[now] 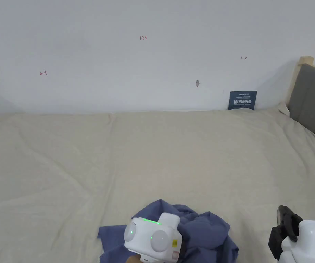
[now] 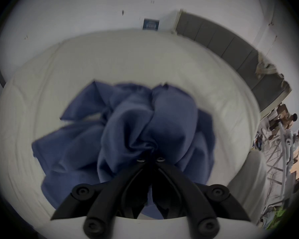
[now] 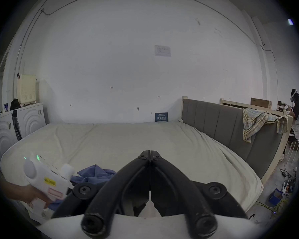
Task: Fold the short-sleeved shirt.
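Observation:
A blue short-sleeved shirt [image 1: 204, 233] lies crumpled near the front edge of the bed. In the left gripper view the shirt [image 2: 128, 125] bunches up toward my left gripper [image 2: 150, 159], whose jaws are shut on a gathered fold of it. The head view has the left gripper's white body [image 1: 153, 238] over the shirt. My right gripper [image 3: 150, 154] hovers to the right above the bare sheet, jaws shut on nothing; its black jaws and white body [image 1: 290, 236] sit at the lower right of the head view. The shirt [image 3: 95, 173] lies left of it.
The bed has a cream sheet [image 1: 153, 154] against a white wall. A grey padded headboard [image 3: 223, 127] runs along the right, with a checked cloth [image 3: 255, 122] draped over it. White cabinets [image 3: 12, 127] stand left. A person [image 3: 297, 115] stands far right.

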Action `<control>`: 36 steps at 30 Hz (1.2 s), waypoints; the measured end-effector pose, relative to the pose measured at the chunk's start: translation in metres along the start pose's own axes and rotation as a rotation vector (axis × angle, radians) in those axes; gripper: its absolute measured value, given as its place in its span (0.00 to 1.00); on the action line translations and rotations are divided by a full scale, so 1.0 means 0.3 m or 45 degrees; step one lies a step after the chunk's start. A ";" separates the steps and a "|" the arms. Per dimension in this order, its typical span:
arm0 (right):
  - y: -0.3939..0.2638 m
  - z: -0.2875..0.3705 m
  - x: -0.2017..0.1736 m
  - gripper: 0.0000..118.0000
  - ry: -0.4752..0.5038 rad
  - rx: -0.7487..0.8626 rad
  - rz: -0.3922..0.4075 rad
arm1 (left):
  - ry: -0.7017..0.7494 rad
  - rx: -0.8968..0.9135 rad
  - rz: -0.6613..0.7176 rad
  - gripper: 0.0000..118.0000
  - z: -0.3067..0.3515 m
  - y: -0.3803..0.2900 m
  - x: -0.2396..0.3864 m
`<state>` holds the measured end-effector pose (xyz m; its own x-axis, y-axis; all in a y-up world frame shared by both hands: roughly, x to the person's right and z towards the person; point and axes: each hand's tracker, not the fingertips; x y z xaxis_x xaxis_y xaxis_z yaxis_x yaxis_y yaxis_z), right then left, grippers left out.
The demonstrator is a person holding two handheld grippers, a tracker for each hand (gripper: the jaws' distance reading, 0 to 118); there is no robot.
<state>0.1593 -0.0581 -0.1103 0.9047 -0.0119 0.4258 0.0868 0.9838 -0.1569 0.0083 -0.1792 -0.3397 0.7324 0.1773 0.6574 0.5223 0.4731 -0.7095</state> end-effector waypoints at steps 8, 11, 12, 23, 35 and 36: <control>0.008 0.012 0.024 0.00 -0.015 -0.005 0.007 | -0.026 0.096 0.055 0.81 0.037 -0.039 0.024; 0.032 0.026 0.027 0.00 -0.022 0.017 0.011 | -0.049 0.267 0.130 0.89 0.172 -0.018 0.033; 0.041 0.030 0.026 0.00 -0.021 0.024 0.011 | -0.062 0.350 0.133 0.89 0.225 -0.006 0.031; 0.164 0.052 -0.052 0.00 0.034 0.152 0.029 | 0.299 1.043 0.015 0.89 0.748 -0.067 -0.020; 0.224 0.041 -0.151 0.00 0.137 0.222 0.042 | 0.559 1.283 0.159 0.00 0.908 -0.255 -0.201; 0.225 0.041 -0.157 0.00 0.145 0.224 0.044 | 0.562 1.310 0.141 0.00 0.912 -0.266 -0.201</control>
<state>0.1175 0.0111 -0.1299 0.9480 0.0122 0.3181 -0.0105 0.9999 -0.0071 -0.1972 0.0084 -0.2533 0.9495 0.0380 0.3116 -0.0146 0.9969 -0.0770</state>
